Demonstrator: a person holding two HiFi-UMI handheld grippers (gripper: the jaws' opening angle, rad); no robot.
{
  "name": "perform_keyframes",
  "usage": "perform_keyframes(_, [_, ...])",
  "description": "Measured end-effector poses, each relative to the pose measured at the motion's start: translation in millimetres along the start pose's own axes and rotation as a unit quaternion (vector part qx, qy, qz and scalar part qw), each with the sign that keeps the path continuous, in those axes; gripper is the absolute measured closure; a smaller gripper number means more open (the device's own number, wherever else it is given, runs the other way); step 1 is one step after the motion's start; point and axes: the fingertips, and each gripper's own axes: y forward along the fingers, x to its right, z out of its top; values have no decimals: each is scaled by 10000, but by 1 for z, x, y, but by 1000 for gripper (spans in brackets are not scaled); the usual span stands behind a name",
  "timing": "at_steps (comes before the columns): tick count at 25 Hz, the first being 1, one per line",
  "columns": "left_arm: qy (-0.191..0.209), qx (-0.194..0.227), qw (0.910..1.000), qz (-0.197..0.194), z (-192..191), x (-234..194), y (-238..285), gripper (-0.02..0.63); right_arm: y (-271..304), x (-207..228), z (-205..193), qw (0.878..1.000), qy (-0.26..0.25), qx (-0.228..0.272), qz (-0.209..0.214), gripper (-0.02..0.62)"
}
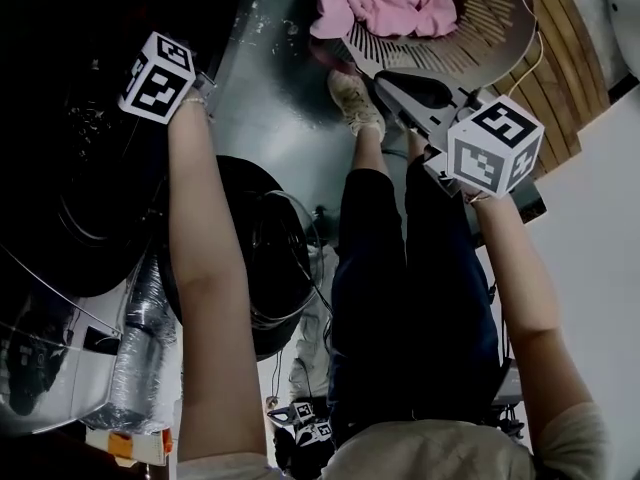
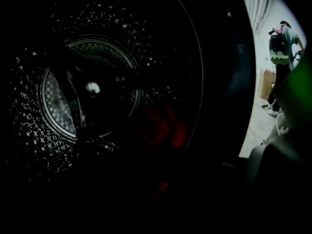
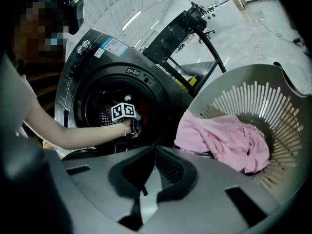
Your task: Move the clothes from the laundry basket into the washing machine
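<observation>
Overhead, the left tongs [image 1: 165, 78] reach into the washing machine's [image 1: 90, 218] dark mouth. The soft pink garment [image 1: 385, 3] lies crumpled in the slatted plastic laundry basket [image 1: 490, 28], just beyond the right tongs [image 1: 392, 78]

Left gripper view: a dimpled steel drum [image 2: 29, 126] with red cloth [image 2: 161, 128] low inside; too dark to tell how the left tongs stand

Right gripper view: the right tongs are pressed together and empty, with the garment far right

The laundry basket [image 3: 273, 96] is round, of grey plastic with slotted walls, and stands on the floor [image 1: 270, 88] just beside the front of the washing machine [image 3: 85, 65]. A crumpled pink garment [image 3: 224, 138] lies inside it, heaped against the rim nearest the machine. The machine is a dark front-loader with its round mouth open – in the perforated metal drum [image 2: 34, 126] a red cloth [image 2: 161, 128] lies low, dimly seen
</observation>
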Motion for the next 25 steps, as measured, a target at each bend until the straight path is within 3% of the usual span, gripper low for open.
perform_keyframes(3, [-158, -200, 9997, 38, 2, 4, 17, 544, -1, -2, 0, 10000, -39, 28, 3, 577])
perform_keyframes(6, [-457, -182, 9988, -6, 3, 13, 13, 464, -4, -8, 2, 10000, -68, 58, 30, 577])
perform_keyframes(9, [-925, 79, 9957, 55, 8, 11, -14, 424, -12, -18, 8, 9998, -164, 114, 32, 577])
perform_keyframes(11, [-1139, 135, 9933, -107, 2, 19, -47, 417, -22, -28, 15, 9993, -304, 201, -44, 577])
perform_keyframes(14, [-1320, 71, 9889, -672, -2, 59, -105, 417, -40, -43, 39, 9970, -682, 350, -142, 577])
perform_keyframes(19, [-1539, -152, 9721, -1766, 9, 125, -213, 431, -72, -88, 68, 9941, -976, 479, 0, 584])
perform_keyframes(23, [-1672, 239, 9533, -2502, 67, 157, -290, 581, -109, -128, 91, 9885, -1427, 497, 17, 586])
perform_keyframes(25, [-1632, 469, 9424, -2882, 100, 166, -325, 595, -130, -147, 101, 9856, -1606, 527, -27, 586])
